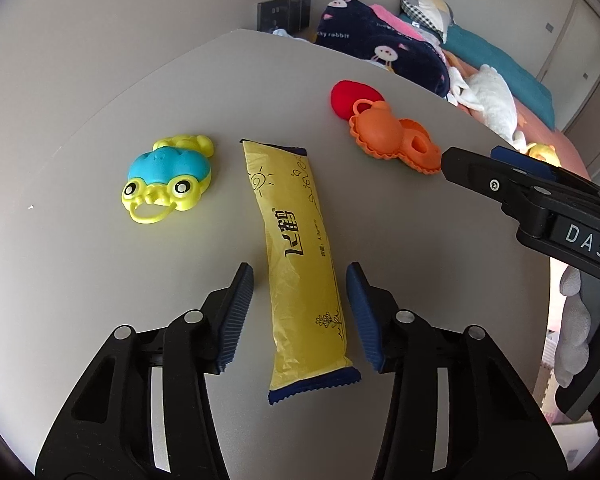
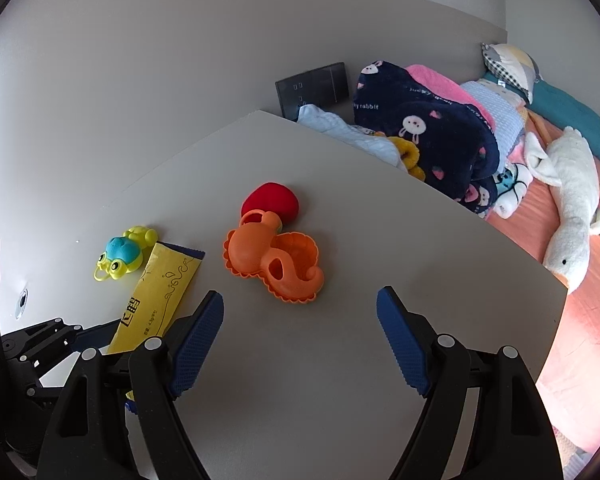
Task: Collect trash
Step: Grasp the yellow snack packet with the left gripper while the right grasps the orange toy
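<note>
A long yellow snack wrapper (image 1: 296,248) with dark blue ends lies flat on the grey table (image 1: 80,260). My left gripper (image 1: 300,270) hangs over its near half with a blue pad on each side. A thin strip of table shows between each pad and the wrapper, so the jaws are open around it. In the right wrist view the wrapper (image 2: 160,292) lies at the lower left, its near end hidden behind the grippers. My right gripper (image 2: 300,294) stands wide open over bare table, just short of an orange toy, with nothing between its fingers.
A yellow and blue frog toy (image 1: 168,176) lies left of the wrapper. An orange seahorse mould (image 2: 272,256) and a red object (image 2: 272,200) lie to its right. Beyond the table's far right edge is a bed with folded blankets (image 2: 440,132) and a white plush goose (image 2: 572,200).
</note>
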The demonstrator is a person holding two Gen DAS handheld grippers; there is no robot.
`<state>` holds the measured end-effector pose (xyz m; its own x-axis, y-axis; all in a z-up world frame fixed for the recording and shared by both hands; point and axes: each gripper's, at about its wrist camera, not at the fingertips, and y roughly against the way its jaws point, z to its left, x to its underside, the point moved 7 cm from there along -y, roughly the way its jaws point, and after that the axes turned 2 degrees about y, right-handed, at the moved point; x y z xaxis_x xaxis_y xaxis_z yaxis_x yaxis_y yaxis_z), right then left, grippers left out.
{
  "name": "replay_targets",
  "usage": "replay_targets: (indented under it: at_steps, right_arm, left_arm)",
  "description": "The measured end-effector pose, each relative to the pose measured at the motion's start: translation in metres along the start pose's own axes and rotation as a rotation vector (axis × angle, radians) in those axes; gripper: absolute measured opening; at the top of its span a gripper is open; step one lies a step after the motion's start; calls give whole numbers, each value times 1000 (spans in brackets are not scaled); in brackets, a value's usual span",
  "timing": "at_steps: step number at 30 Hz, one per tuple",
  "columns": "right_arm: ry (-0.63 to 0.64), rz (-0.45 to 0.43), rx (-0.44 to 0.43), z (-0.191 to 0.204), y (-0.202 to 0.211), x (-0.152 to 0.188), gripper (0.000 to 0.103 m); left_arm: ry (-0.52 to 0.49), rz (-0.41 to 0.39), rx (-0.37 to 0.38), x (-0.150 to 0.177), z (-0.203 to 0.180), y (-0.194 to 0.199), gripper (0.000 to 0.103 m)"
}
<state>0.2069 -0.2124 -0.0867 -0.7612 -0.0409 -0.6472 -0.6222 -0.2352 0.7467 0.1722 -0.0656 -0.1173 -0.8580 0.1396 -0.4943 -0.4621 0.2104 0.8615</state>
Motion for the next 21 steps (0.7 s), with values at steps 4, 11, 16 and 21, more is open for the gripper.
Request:
replay_targets:
  at_steps: [4,11,16,21]
  right_arm:
    - [20,16,5,3,-15,-6,79]
    - [39,47,14,4,-40,-16,79]
    - [72,59,20,7,-51,-20,76]
    - [119,76,13,13,-55,-16,40]
  left_arm:
    - [2,-3,4,-3,3,0,32]
    - [-6,-12,15,-2,3,0,31]
    - [2,-11,14,-1,6,1,31]
    - [10,-13,12,-2,6,1,31]
